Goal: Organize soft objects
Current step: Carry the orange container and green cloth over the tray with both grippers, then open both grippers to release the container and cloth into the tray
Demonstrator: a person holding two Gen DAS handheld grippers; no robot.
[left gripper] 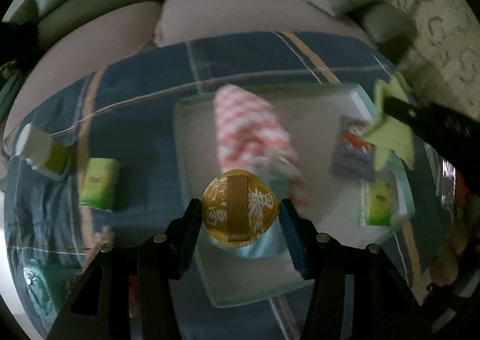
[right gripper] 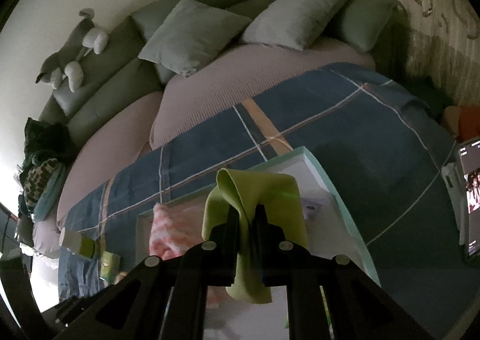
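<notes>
My left gripper (left gripper: 240,205) is shut on a round gold foil packet (left gripper: 238,220) with white characters. It hangs over a shallow white box with a teal rim (left gripper: 180,142). In the box lie a pink-and-white checked cloth (left gripper: 252,130), a purple packet (left gripper: 352,151) and a green tissue pack (left gripper: 379,205). My right gripper (right gripper: 247,212) is shut on a light green cloth (right gripper: 258,187), which drapes over its fingers above the box's far right part (right gripper: 339,190). That green cloth (left gripper: 387,127) also shows at the right of the left wrist view.
The box rests on a blue plaid sheet (right gripper: 345,118) on a bed. Left of the box lie a green tissue pack (left gripper: 99,184), a white bottle (left gripper: 39,151) and a teal packet (left gripper: 39,289). Pillows (right gripper: 195,37) and a plush toy (right gripper: 72,52) sit at the back; a phone (right gripper: 471,190) stands at the right.
</notes>
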